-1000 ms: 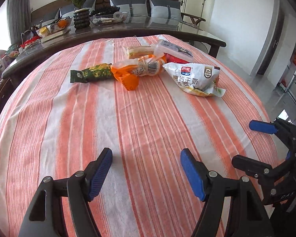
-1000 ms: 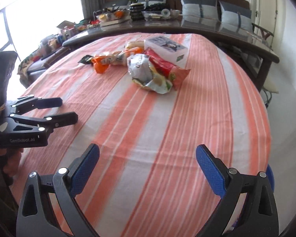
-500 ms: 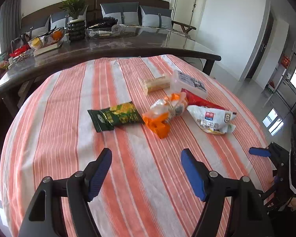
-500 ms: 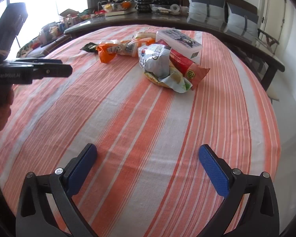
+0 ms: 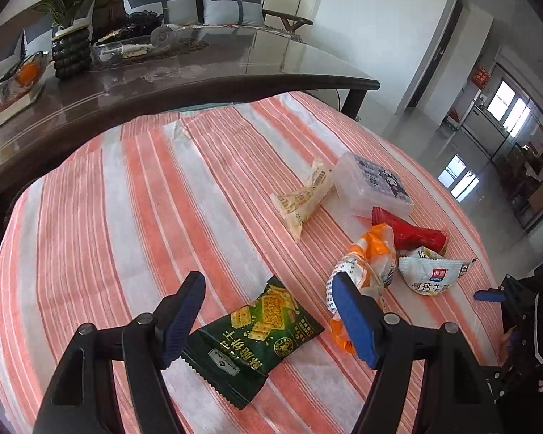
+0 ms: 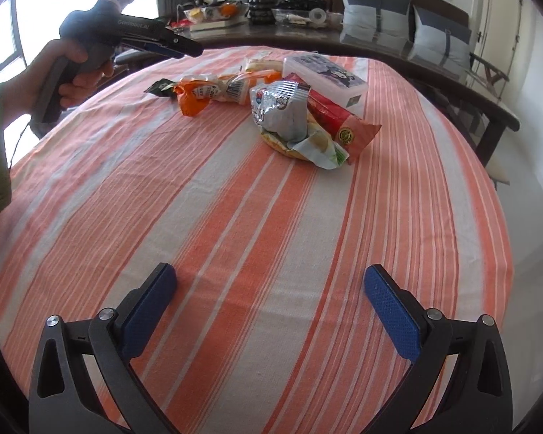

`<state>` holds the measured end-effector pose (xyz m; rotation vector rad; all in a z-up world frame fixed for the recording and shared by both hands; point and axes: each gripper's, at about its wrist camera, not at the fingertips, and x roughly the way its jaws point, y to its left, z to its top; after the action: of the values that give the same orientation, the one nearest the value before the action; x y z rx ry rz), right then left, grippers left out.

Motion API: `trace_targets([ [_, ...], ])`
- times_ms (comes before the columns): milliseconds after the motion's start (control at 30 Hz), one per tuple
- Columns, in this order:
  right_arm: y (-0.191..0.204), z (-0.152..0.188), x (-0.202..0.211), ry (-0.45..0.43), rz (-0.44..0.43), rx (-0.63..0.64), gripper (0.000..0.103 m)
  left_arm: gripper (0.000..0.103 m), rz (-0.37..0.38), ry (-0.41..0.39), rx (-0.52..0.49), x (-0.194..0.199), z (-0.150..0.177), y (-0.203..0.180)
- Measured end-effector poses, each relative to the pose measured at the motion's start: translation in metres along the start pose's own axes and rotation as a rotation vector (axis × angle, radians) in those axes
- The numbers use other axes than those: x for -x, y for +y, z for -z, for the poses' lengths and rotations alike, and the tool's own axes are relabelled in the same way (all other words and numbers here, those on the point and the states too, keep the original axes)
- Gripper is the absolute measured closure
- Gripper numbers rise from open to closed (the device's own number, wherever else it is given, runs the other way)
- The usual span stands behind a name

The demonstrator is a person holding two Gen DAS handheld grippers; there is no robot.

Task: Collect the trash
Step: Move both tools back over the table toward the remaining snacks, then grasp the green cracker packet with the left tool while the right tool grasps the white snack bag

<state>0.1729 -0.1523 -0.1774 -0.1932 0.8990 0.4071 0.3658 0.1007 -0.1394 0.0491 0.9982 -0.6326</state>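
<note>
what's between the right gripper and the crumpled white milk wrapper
Only bare striped tablecloth. In the right wrist view nothing lies between the open right gripper and the crumpled white milk wrapper.

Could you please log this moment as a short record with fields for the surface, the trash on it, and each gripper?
surface: striped cloth on a table
trash: green packet, orange wrapper, white pouch, red wrapper, yellow wrapper
other: clear box beside the yellow wrapper
left gripper: open, above the green packet, not gripping
right gripper: open, empty, over bare cloth
</note>
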Motion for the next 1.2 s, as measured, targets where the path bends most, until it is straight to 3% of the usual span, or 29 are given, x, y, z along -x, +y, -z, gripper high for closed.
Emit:
trace_targets([
  [100, -0.001, 0.001, 0.001, -0.003, 0.005, -0.006, 0.000, 0.029, 0.098, 0.065, 0.005, -0.008, 0.010, 0.004],
  [233, -0.002, 0.001, 0.001, -0.005, 0.009, -0.011, 0.000, 0.029, 0.170, 0.124, -0.040, -0.002, 0.027, -0.003],
  [333, -0.002, 0.001, 0.001, -0.005, 0.009, -0.011, 0.000, 0.029, 0.093, 0.125, -0.102, 0.000, 0.034, -0.013],
  [500, -0.002, 0.001, 0.001, -0.005, 0.009, -0.010, 0.000, 0.026, -0.013, 0.053, -0.021, -0.008, 0.027, -0.009],
  [667, -0.002, 0.000, 0.000, -0.007, 0.014, -0.015, 0.000, 0.028, -0.169, 0.030, -0.036, -0.019, 0.025, -0.026],
  [700, -0.003, 0.001, 0.001, -0.008, 0.015, -0.017, 0.000, 0.035, -0.195, 0.023, -0.041, -0.019, 0.026, -0.030],
  [733, -0.003, 0.001, 0.001, -0.008, 0.016, -0.019, 0.001, 0.054, -0.214, 0.012, -0.045, -0.018, 0.028, -0.033],
  [800, -0.003, 0.001, 0.001, -0.009, 0.018, -0.022, 0.000, 0.062, -0.221, 0.004, -0.008, -0.012, 0.033, -0.034],
  [1033, -0.004, 0.001, 0.001, -0.009, 0.018, -0.023, 0.000, 0.063, -0.339, -0.007, 0.146, 0.030, 0.086, -0.046],
  [1200, -0.005, 0.001, 0.001, -0.010, 0.020, -0.025, 0.000, 0.063, -0.311, -0.030, 0.226, 0.053, 0.130, -0.081],
])
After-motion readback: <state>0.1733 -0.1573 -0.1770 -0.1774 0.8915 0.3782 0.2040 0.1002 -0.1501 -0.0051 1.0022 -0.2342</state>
